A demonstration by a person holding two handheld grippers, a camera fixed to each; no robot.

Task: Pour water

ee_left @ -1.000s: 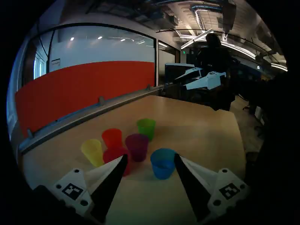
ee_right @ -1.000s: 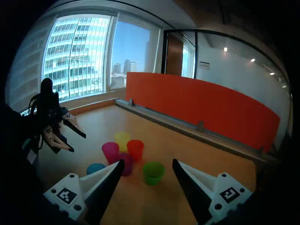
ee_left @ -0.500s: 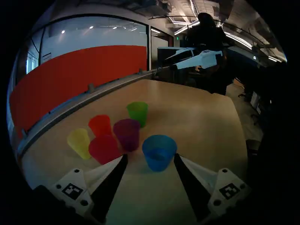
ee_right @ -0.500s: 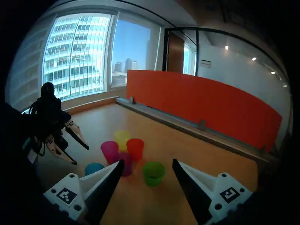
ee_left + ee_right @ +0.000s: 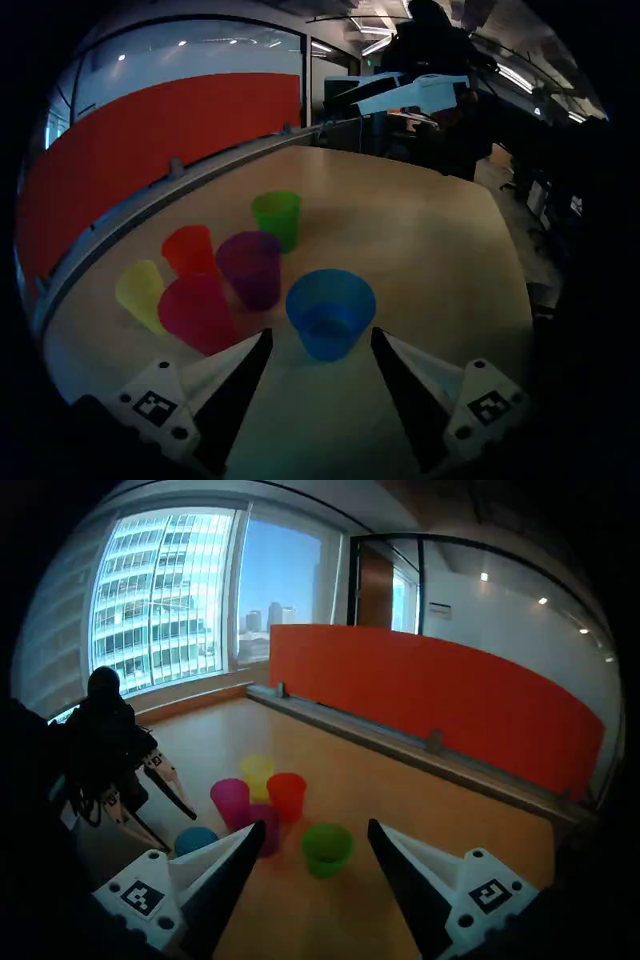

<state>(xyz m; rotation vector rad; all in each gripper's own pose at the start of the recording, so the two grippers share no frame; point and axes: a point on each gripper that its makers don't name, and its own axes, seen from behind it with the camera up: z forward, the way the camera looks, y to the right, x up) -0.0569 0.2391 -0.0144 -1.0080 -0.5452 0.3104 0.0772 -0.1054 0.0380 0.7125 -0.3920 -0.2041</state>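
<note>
Looked like the reach-in step, nothing picked up yet. Had the left gripper (image 5: 321, 334) spread wide and empty, pointed straight at the blue cup (image 5: 330, 310). Found that cup upright on the table (image 5: 432, 240), just ahead of the tips, near the purple cup (image 5: 250, 268). Couldn't tell for sure about water inside. Had the right gripper (image 5: 316, 826) wide open too, holding nothing, aimed toward the green cup (image 5: 326, 848), not touching it. Probably needed next: ease the left gripper around the blue cup, squeeze gently, lift clear of the purple cup, then tip over another cup. No idea which
</note>
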